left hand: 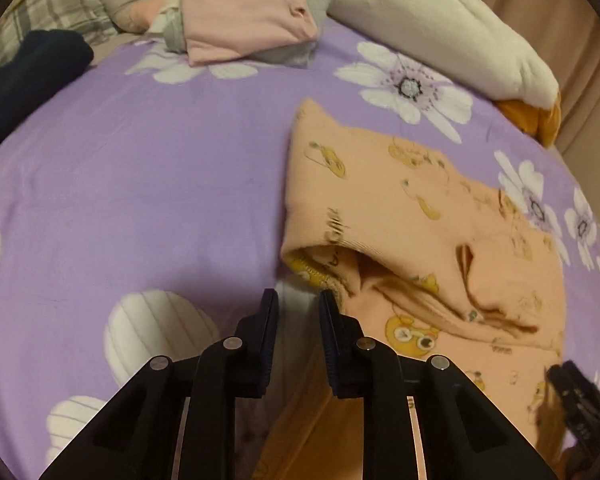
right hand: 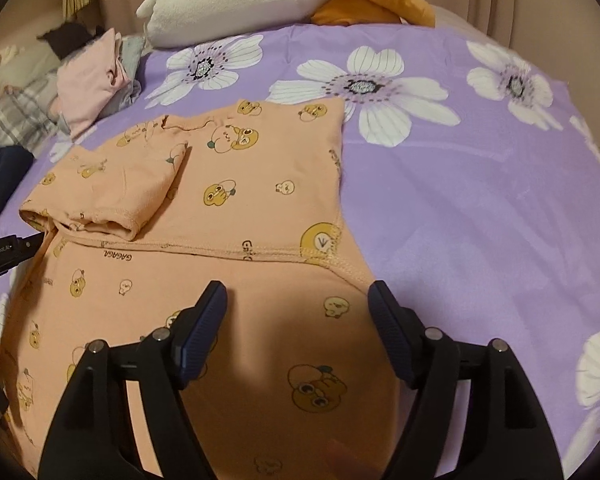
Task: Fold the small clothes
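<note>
While blur smears peach garment (left hand: 420,216), hem cut off below

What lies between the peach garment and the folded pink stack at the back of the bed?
Only bare purple flowered bedsheet separates the peach garment from the pink stack; the left wrist view shows it best.

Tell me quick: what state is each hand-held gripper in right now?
Left hand-held gripper: jaws narrowly apart, nothing between them, beside the peach shirt edge.
Right hand-held gripper: open wide above the shirt, holding nothing.
</note>
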Action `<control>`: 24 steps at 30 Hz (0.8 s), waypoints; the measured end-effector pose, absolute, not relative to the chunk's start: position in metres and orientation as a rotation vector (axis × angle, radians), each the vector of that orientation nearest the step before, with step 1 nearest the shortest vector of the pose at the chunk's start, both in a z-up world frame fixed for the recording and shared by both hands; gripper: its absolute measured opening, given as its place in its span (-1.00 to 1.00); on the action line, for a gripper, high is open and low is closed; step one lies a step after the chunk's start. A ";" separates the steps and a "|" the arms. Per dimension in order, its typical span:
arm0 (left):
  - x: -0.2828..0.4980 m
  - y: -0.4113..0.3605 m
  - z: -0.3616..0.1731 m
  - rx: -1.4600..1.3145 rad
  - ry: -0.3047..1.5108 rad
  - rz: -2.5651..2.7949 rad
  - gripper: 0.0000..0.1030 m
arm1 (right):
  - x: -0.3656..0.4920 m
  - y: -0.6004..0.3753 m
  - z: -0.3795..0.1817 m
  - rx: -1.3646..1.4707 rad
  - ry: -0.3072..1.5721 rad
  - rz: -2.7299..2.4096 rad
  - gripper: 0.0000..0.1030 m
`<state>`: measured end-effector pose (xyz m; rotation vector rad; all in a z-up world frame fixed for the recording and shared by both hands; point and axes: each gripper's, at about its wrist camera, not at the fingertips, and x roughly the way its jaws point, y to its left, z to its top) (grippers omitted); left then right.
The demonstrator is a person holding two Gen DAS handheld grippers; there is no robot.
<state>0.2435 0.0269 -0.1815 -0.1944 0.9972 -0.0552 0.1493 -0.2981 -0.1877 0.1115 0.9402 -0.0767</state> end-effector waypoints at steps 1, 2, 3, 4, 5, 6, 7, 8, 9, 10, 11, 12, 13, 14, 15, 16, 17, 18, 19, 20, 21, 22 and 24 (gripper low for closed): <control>0.243 0.024 -0.184 -0.143 0.978 -0.065 -0.60 | 0.148 -0.295 -0.180 0.086 0.933 -0.090 0.43; 0.240 0.024 -0.184 -0.103 0.957 -0.090 -0.61 | 0.145 -0.291 -0.172 0.066 0.909 -0.102 0.43; 0.239 0.026 -0.184 -0.096 0.954 -0.113 -0.62 | 0.144 -0.285 -0.162 0.047 0.879 -0.107 0.43; 0.241 0.033 -0.185 -0.139 0.962 -0.125 -0.66 | 0.144 -0.276 -0.150 0.027 0.839 -0.089 0.45; 0.244 0.040 -0.186 -0.200 0.970 -0.126 -0.71 | 0.146 -0.268 -0.141 0.016 0.810 -0.066 0.50; 0.246 0.047 -0.187 -0.267 0.974 -0.129 -0.73 | 0.152 -0.254 -0.132 0.000 0.780 -0.035 0.65; 0.246 0.051 -0.189 -0.292 0.973 -0.131 -0.81 | 0.158 -0.241 -0.129 -0.018 0.766 -0.010 0.75; 0.245 0.052 -0.189 -0.278 0.966 -0.131 -0.88 | 0.165 -0.227 -0.128 -0.042 0.762 0.017 0.76; 0.243 0.052 -0.190 -0.262 0.956 -0.135 -0.88 | 0.175 -0.210 -0.130 -0.083 0.776 0.048 0.76; 0.241 0.051 -0.191 -0.254 0.945 -0.139 -0.89 | 0.185 -0.190 -0.135 -0.144 0.809 0.095 0.74; 0.241 0.051 -0.191 -0.255 0.945 -0.138 -0.89 | 0.194 -0.174 -0.143 -0.194 0.836 0.139 0.73; 0.242 0.051 -0.190 -0.259 0.949 -0.140 -0.89 | 0.200 -0.165 -0.150 -0.218 0.850 0.142 0.73; 0.239 0.052 -0.193 -0.268 0.951 -0.143 -0.89 | 0.207 -0.154 -0.158 -0.237 0.871 0.121 0.72; 0.238 0.054 -0.194 -0.285 0.951 -0.151 -0.89 | 0.212 -0.147 -0.164 -0.243 0.888 0.116 0.70; 0.240 0.057 -0.193 -0.298 0.953 -0.157 -0.89 | 0.216 -0.141 -0.167 -0.236 0.894 0.124 0.65; 0.242 0.059 -0.195 -0.319 0.955 -0.167 -0.89 | 0.220 -0.136 -0.169 -0.214 0.888 0.133 0.57; 0.241 0.062 -0.196 -0.338 0.956 -0.176 -0.89 | 0.224 -0.134 -0.170 -0.205 0.888 0.126 0.48; 0.244 0.062 -0.196 -0.349 0.956 -0.181 -0.89 | 0.229 -0.132 -0.174 -0.211 0.910 0.100 0.17; 0.245 0.064 -0.196 -0.358 0.955 -0.186 -0.89 | 0.234 -0.132 -0.181 -0.227 0.963 0.056 -0.23; 0.245 0.064 -0.196 -0.363 0.955 -0.189 -0.89 | 0.238 -0.132 -0.186 -0.209 0.995 0.047 -0.34; 0.246 0.064 -0.196 -0.366 0.956 -0.190 -0.89 | 0.239 -0.139 -0.186 -0.148 1.001 0.058 -0.39; 0.246 0.065 -0.196 -0.368 0.955 -0.191 -0.89 | 0.237 -0.150 -0.183 -0.071 0.993 0.054 -0.58; 0.248 0.065 -0.195 -0.371 0.956 -0.193 -0.89 | 0.236 -0.169 -0.173 0.027 0.981 0.027 -0.69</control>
